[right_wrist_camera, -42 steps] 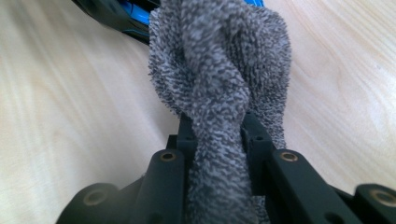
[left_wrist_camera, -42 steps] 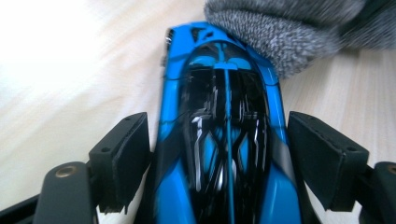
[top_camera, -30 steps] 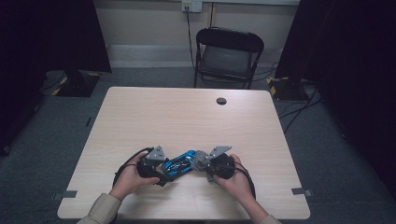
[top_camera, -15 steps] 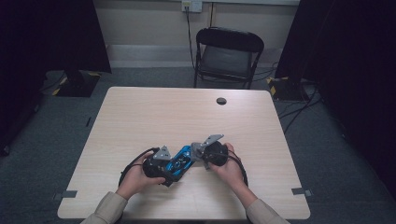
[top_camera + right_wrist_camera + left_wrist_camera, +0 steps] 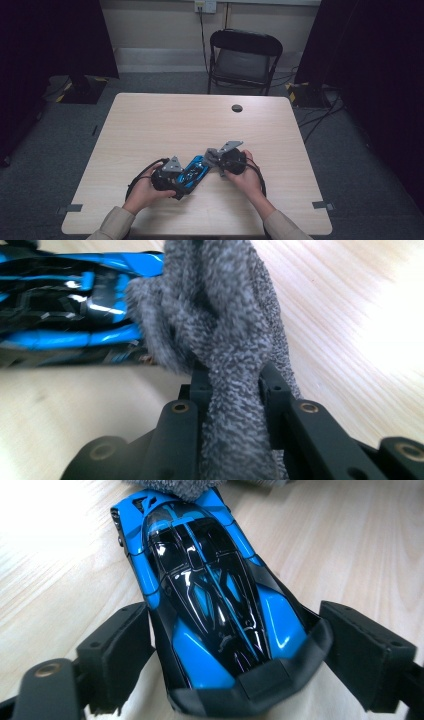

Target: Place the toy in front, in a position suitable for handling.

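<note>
Between left tongs [image 5: 235,655], just closing slightly: blue toy car [image 5: 210,590]; right tongs [image 5: 235,390] clamp grey cloth [image 5: 225,315].

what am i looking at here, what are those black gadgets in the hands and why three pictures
A person sits at a pale wooden table and holds a hand-held two-jaw gripper in each hand; there is no robot arm. The high view comes from a fixed camera above the table. The other two come from cameras riding on each gripper, looking along its black jaws.

On the table lies a glossy blue and black toy sports car. The left gripper has its padded jaws on either side of one end of the car; they have just been moving, and whether the pads press on it I cannot tell. The right gripper is shut on a fuzzy grey cloth, which touches the car's other end. A small round dark thing sits near the far edge.
</note>
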The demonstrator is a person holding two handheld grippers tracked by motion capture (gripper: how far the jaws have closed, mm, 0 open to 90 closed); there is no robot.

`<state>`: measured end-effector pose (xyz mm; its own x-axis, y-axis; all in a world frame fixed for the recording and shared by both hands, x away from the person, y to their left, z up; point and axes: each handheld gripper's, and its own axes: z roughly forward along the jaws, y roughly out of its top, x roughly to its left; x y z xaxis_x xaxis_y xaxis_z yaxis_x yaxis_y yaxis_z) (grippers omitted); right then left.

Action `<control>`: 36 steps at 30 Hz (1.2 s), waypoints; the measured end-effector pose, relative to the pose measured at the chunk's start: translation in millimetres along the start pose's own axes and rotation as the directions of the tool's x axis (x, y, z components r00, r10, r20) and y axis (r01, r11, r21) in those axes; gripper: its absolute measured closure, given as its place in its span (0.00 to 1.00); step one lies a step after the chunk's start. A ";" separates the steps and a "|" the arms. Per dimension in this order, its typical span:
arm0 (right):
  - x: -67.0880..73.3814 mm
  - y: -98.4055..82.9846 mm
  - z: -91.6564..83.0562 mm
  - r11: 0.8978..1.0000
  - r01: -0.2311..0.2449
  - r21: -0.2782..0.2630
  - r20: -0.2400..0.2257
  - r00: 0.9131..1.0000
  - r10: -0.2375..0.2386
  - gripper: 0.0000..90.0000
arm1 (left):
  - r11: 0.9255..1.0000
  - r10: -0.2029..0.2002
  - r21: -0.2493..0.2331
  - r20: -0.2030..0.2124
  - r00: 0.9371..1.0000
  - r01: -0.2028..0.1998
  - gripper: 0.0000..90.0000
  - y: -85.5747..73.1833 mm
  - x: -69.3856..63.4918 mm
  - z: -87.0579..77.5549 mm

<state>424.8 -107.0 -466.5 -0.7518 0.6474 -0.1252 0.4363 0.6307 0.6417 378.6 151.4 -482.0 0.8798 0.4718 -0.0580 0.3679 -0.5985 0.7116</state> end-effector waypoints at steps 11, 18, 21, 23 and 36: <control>29.5 -19.3 -62.8 0.995 0.091 -0.044 -0.091 0.991 -0.095 0.82 | 0.999 -0.007 -0.035 0.011 1.000 0.008 0.23 3.0 -0.4 -13.2; 57.0 -29.8 -58.3 0.978 0.206 -0.029 -0.192 0.959 -0.208 0.82 | 0.995 -0.052 -0.086 -0.070 0.996 0.046 0.30 15.5 8.5 -18.2; 65.3 -28.2 -51.8 0.973 0.229 -0.036 -0.223 0.947 -0.232 0.82 | 0.995 -0.074 -0.069 -0.089 0.993 0.068 0.30 13.5 13.6 -10.5; 69.3 -26.4 -47.8 0.970 0.239 -0.039 -0.235 0.942 -0.241 0.82 | 0.996 -0.074 -0.052 -0.079 0.994 0.070 0.31 10.2 14.7 -5.3; 44.4 -19.5 -25.0 0.990 0.140 0.009 -0.166 0.977 -0.136 0.82 | 0.991 -0.125 -0.052 0.007 0.992 0.125 0.36 1.5 16.6 -4.2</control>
<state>370.5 -101.3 -465.7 -0.8759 0.4751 -0.0841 0.3313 0.7189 0.6111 392.4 161.1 -478.9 0.8291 0.5382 -0.1517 0.4590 -0.5000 0.7344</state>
